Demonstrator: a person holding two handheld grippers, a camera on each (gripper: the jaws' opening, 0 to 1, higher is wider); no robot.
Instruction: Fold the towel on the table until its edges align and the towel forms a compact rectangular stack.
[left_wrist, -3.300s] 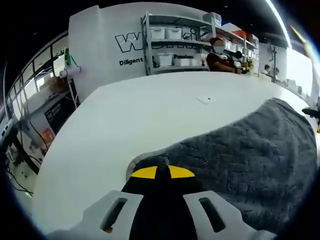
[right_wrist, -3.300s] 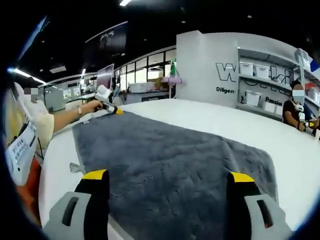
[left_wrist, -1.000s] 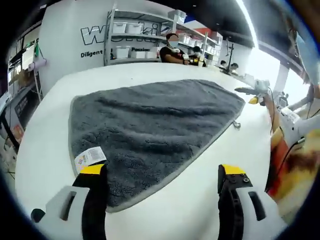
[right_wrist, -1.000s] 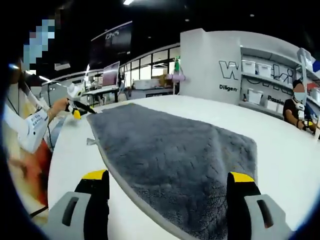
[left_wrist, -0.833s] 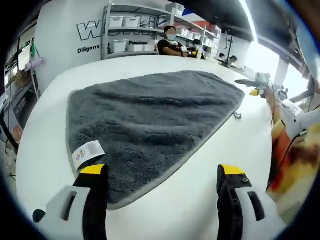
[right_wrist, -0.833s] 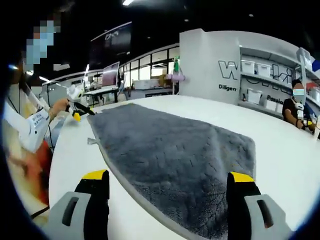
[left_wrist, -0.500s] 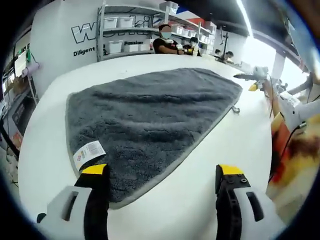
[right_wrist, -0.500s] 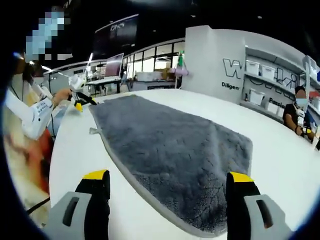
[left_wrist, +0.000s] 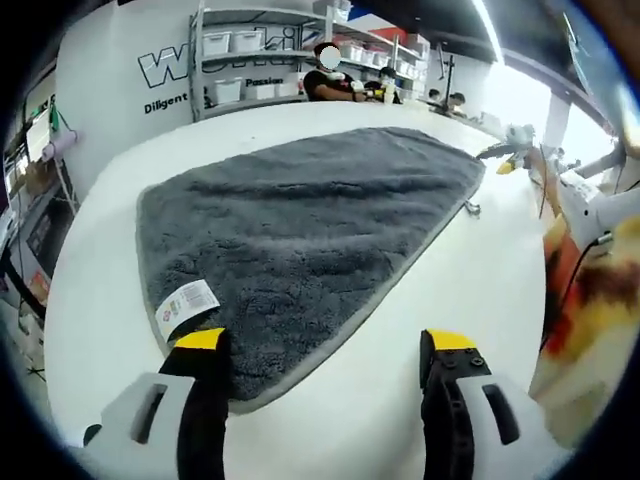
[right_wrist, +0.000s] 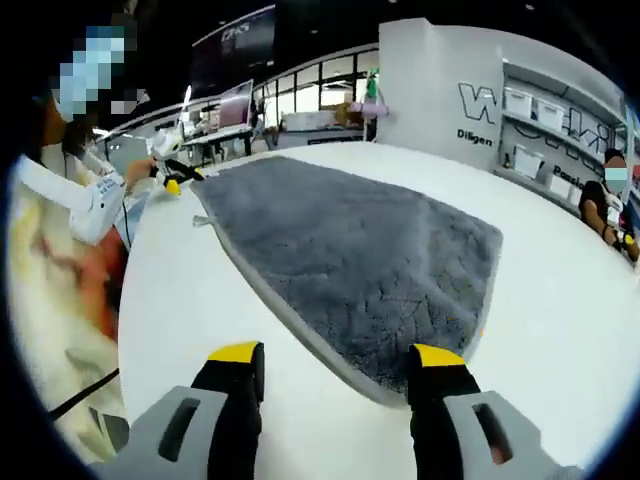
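The grey towel (left_wrist: 300, 220) lies spread flat on the white desk (left_wrist: 470, 280), not yet folded. Each tool hovers low at a near corner, jaws parted and empty, likely lined up to pinch the edge for a first fold. The left tool (left_wrist: 325, 345) sits by the corner bearing the care label (left_wrist: 186, 301); the right tool (right_wrist: 335, 355) faces the opposite corner. The towel's long axis runs along the near edge, from one tool to the other.
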